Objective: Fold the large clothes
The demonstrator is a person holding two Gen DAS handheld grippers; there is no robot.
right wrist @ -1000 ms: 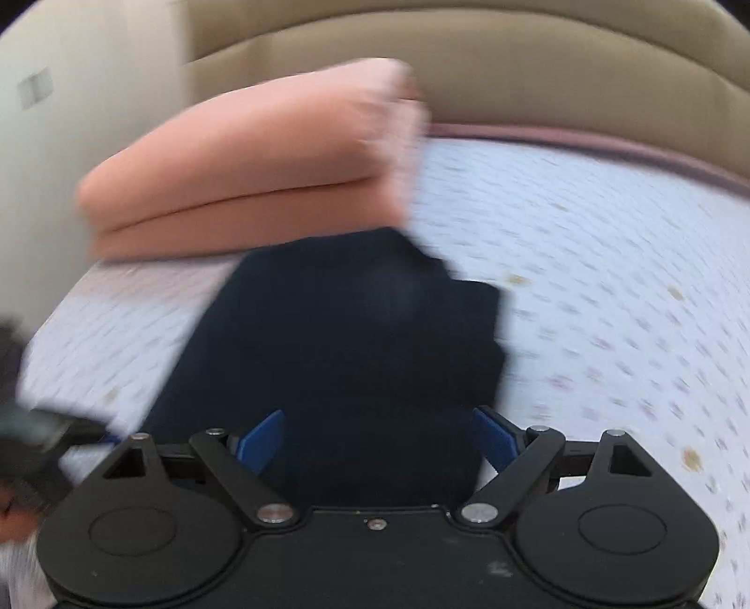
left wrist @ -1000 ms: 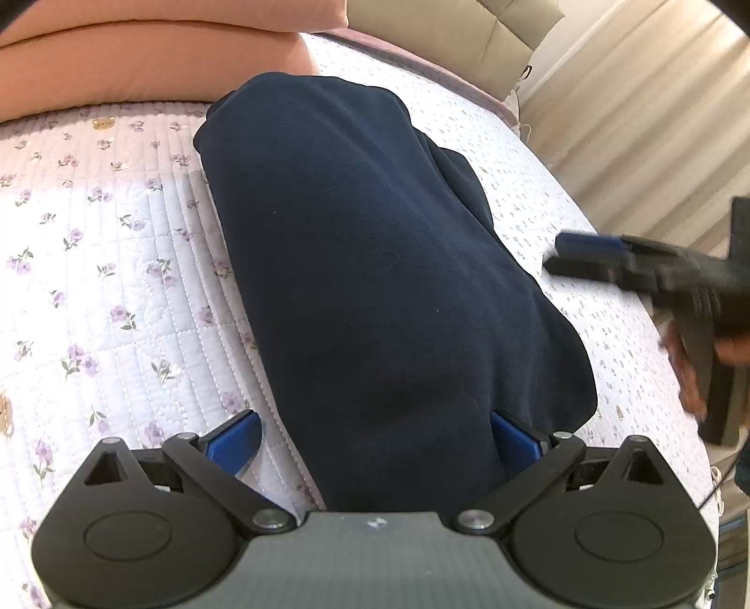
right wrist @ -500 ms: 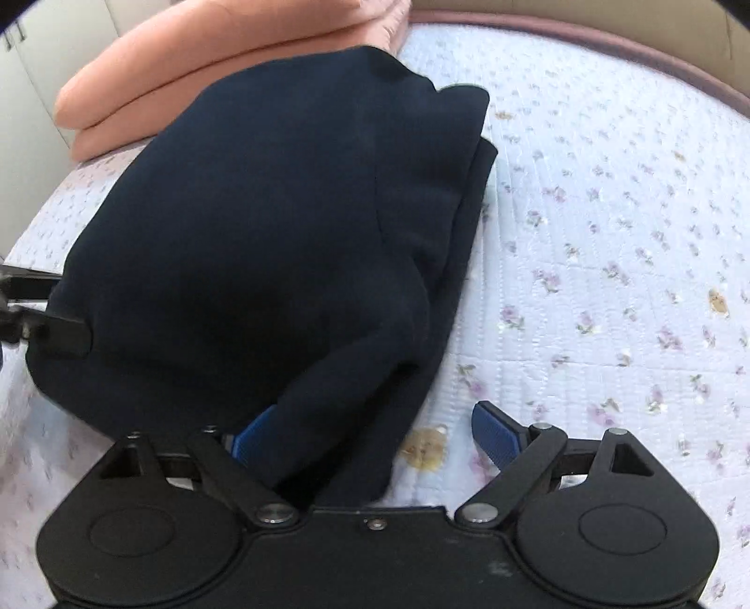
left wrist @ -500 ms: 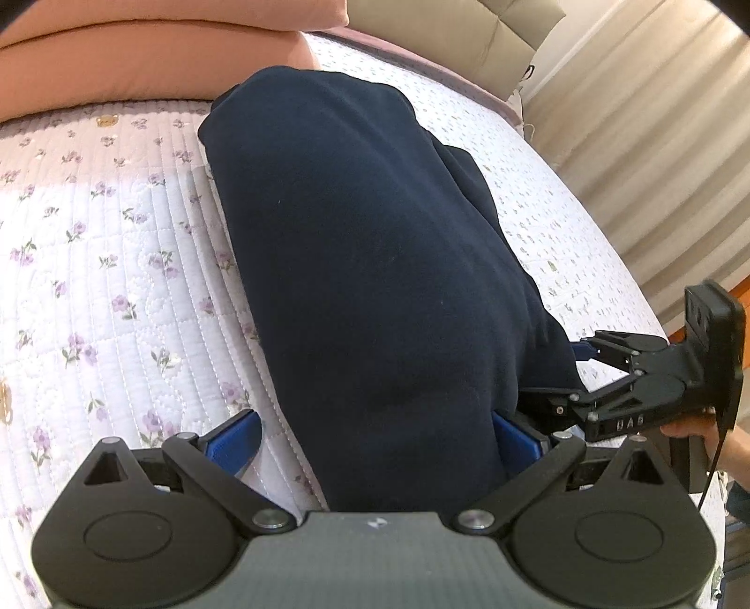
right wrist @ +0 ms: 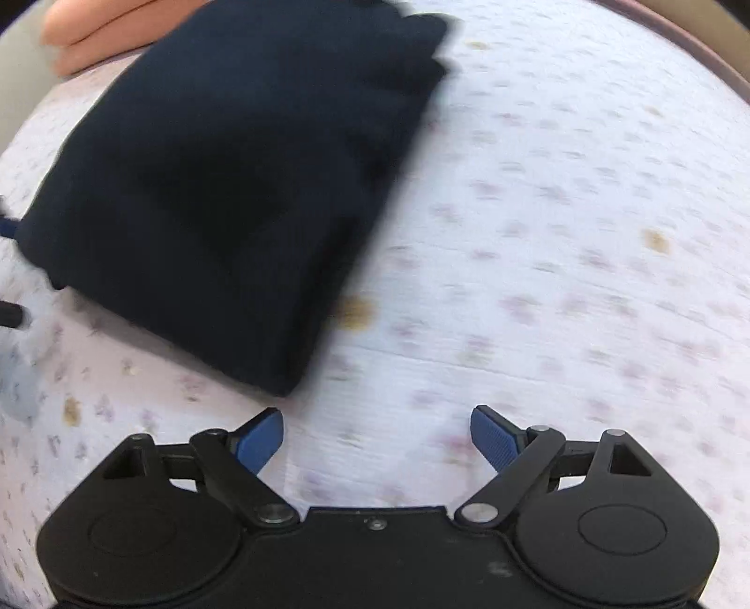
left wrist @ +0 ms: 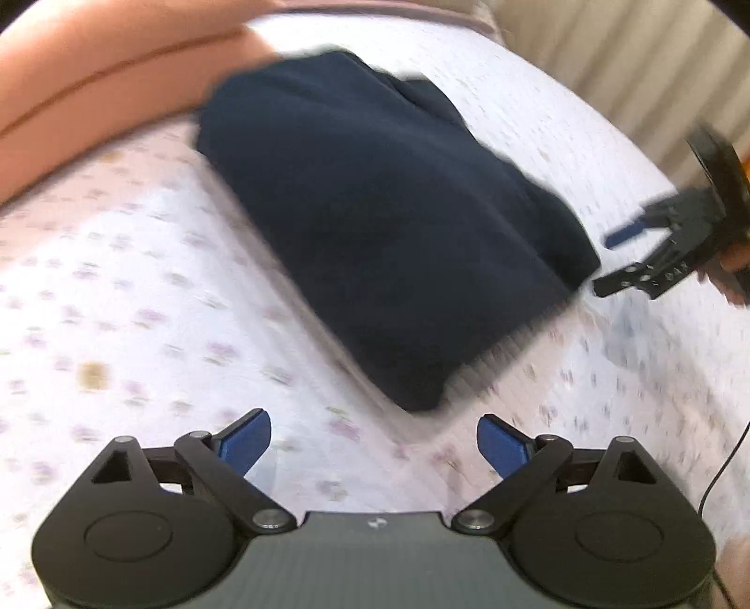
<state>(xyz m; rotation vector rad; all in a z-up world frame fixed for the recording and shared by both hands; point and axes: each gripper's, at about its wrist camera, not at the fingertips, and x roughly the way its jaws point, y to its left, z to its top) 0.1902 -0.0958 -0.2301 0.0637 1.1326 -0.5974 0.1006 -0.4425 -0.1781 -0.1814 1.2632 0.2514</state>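
A folded navy garment (left wrist: 379, 220) lies on the floral quilted bedspread (left wrist: 117, 290); it also shows in the right wrist view (right wrist: 225, 187). My left gripper (left wrist: 374, 442) is open and empty, hovering just short of the garment's near corner. My right gripper (right wrist: 377, 438) is open and empty, beside and just short of the garment's near right corner. The right gripper also shows in the left wrist view (left wrist: 656, 253), open, off the garment's right edge. Both views are motion-blurred.
Folded peach blankets (left wrist: 93, 79) lie at the head of the bed, touching the garment's far end, and also show in the right wrist view (right wrist: 103, 28). Curtains (left wrist: 633, 61) hang to the right. A padded headboard (right wrist: 693, 28) runs behind the bed.
Both grippers have pulled back from the garment's near edge. The garment, which lay between the jaws of both, now lies free on the bed ahead of them.
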